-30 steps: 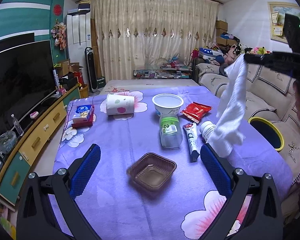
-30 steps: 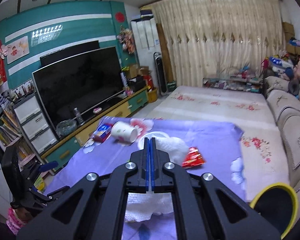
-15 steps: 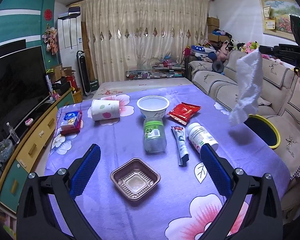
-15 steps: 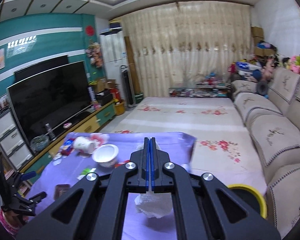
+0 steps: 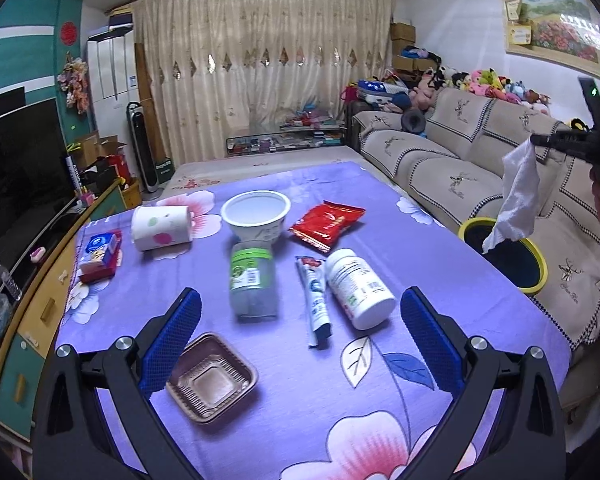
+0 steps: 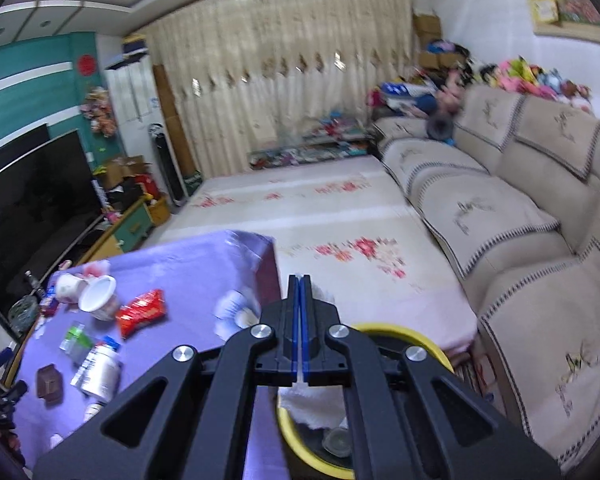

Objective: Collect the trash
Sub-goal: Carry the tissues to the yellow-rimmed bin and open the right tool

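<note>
Our right gripper (image 6: 299, 292) is clamped tight on a white paper towel (image 5: 518, 196), which dangles limp from its closed tips. A second ago the towel hung over the table; we have carried it sideways past the table's edge, and its lower corner now hangs just above the yellow-rimmed bin (image 5: 538, 276) between table and sofa. From the right wrist view, the towel sits over the bin's mouth, so the drop looks nearly due.

Our left gripper (image 5: 298, 316) is spread wide and empty, hovering low over the purple flowered tablecloth (image 5: 300, 392). Nearest lies a brown plastic tray (image 5: 212, 380) beside its left finger. Beyond, between the fingers, lie a clear jar (image 5: 253, 280), a tube (image 5: 315, 300) and a white pill bottle (image 5: 358, 288), close together. Farther off sit a white bowl (image 5: 256, 212), a red wrapper (image 5: 327, 222), a tipped paper cup (image 5: 162, 227) and a small box (image 5: 100, 250).

The bin stands just beside the table's right edge, with the sofa (image 5: 452, 168) close behind it, leaving a narrow gap. Above the table, the air is open.
</note>
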The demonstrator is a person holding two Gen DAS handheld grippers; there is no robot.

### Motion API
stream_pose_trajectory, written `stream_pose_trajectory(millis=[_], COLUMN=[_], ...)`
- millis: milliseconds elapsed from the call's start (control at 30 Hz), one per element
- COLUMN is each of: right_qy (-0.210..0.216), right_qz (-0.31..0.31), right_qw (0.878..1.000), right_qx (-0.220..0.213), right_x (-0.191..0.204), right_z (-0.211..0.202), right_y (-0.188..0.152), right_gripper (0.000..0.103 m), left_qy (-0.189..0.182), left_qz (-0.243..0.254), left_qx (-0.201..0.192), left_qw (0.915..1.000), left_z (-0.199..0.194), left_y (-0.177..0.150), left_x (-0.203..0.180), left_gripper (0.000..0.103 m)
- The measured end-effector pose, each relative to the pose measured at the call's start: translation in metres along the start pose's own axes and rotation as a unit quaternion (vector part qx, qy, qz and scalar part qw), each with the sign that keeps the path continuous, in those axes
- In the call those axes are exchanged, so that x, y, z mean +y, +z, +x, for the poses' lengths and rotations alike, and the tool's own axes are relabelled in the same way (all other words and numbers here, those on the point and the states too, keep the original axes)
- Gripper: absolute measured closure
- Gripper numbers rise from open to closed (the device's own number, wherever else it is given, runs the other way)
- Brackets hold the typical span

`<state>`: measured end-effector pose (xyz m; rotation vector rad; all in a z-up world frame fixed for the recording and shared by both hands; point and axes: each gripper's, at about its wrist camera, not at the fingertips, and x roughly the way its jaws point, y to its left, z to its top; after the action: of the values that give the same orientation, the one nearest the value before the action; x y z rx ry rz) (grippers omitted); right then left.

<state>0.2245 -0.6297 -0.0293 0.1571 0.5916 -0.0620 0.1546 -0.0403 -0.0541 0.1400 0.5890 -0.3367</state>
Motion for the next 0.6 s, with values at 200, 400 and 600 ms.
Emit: stream_pose_trajectory(millis=[200,400,600], right_qy=[-0.031,-0.039,-0.04], right_qz=[0.025,0.043,0.042], right_qw=[0.999,0.998,0.998], right_qx=[0.029,0.038,0.031], right_x=[-0.029,-0.047,-0.044], right_z=[0.024,0.031,0.022], right_y=[-0.026,-0.038,-0.038], right_gripper=[0.102,0.095,0.094], left_qy=[-0.007,-0.007,-0.006], left_qz=[0.013,0.022,0.024], left_qx=[0.004,0.012,0.019], left_qw=[0.9999,0.9997,0.9995], left_z=[0.009,0.016,0.02], left_y=[0.006,0.009,0.006], left_x=[-0.014,-0.022,-0.024], left_gripper=[0.005,0.005,0.005])
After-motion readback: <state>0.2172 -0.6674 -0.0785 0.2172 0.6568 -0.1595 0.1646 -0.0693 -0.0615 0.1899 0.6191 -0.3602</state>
